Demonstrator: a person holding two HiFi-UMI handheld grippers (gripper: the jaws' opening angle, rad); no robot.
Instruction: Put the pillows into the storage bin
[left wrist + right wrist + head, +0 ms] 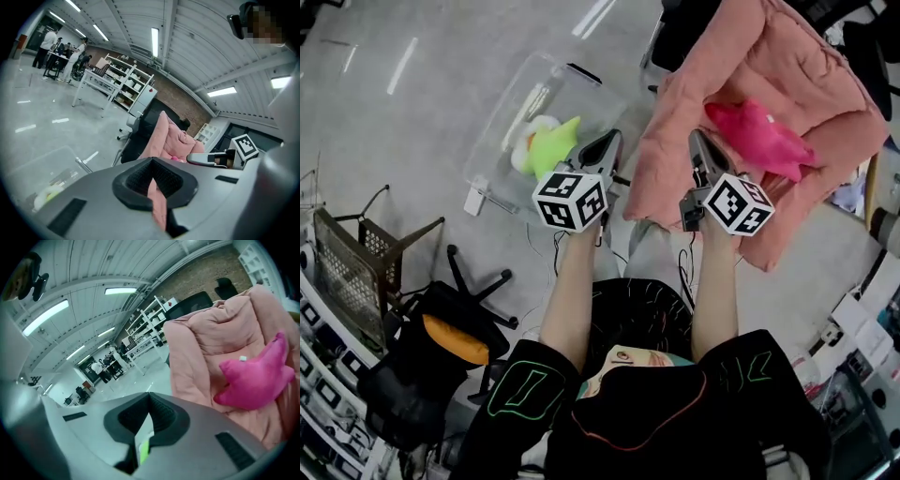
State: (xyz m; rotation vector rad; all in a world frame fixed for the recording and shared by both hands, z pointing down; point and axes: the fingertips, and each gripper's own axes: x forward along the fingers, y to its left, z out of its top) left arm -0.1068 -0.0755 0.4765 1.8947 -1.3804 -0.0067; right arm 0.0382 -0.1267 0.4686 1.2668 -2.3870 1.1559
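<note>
Hanging closed and empty, the left gripper (604, 148) and right gripper (700, 152) are between the storage bin (570, 97) at left and the pink pillow (764, 138) at right.

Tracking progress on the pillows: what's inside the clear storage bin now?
A lime-green star pillow lies inside the storage bin, with a white item beside it. The left tool covers part of the bin's near side, so anything there is hidden.

Lime star pillow (555, 146) lies in clear storage bin (514, 101), magenta star pillow (759, 137) on pink quilt (712, 70).
</note>
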